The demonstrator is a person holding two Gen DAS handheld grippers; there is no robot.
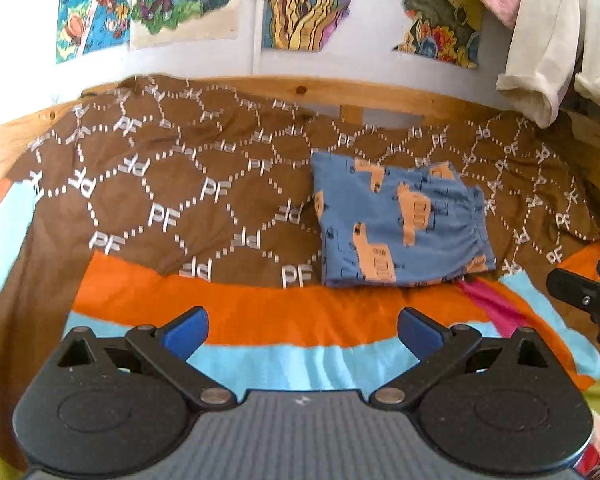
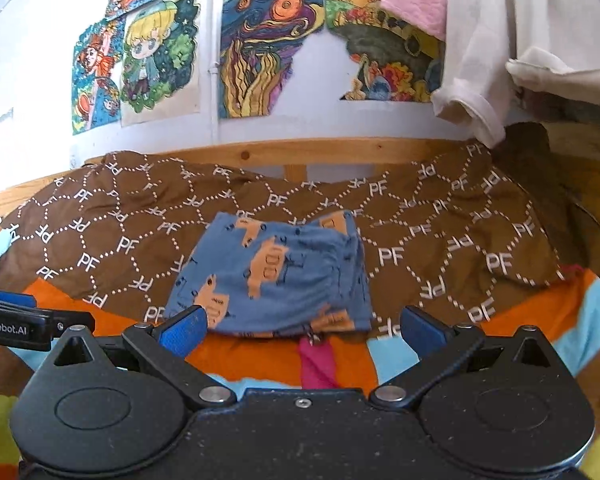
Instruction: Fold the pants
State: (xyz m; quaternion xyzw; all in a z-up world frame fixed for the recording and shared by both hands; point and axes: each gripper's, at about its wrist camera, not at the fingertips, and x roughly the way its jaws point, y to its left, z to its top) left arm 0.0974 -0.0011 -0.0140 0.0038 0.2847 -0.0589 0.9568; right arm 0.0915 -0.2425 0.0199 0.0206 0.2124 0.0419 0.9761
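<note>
- The left hand-held gripper [image 1: 302,330] hovers over the orange and light-blue striped sheet [image 1: 260,316] at the near side of the bed, its blue pads spread wide with nothing between them.
- To its right, on the brown PF-patterned blanket [image 1: 160,200], lie the pants [image 1: 400,224]: blue, printed with orange vehicles, already gathered into a compact rectangle with the elastic waistband on the right-hand side.
- The right hand-held gripper [image 2: 302,330] sits just short of the near edge of the pants [image 2: 276,272], jaws wide apart and empty; its left pad [image 2: 184,330] overlaps the lower left corner in view, though contact cannot be confirmed.
- Judged from the small, layered shape, the folding looks essentially done; what remains seems to be a final tidy or simply drawing both tools back.
- If one more fold is wanted, it would call for pinching the near hem with both tools and carrying it over towards the far edge, keeping the layers stacked.
- Edges: the near hem lies almost on the boundary where the blanket meets the sheet, with a pink strip [image 2: 316,360] showing beneath it.
- Room: the blanket offers wide free cloth to the left of the pants; the wooden bed rail [image 2: 300,152] and wall bound the far side, and hanging clothes [image 2: 500,60] crowd the upper right.
</note>
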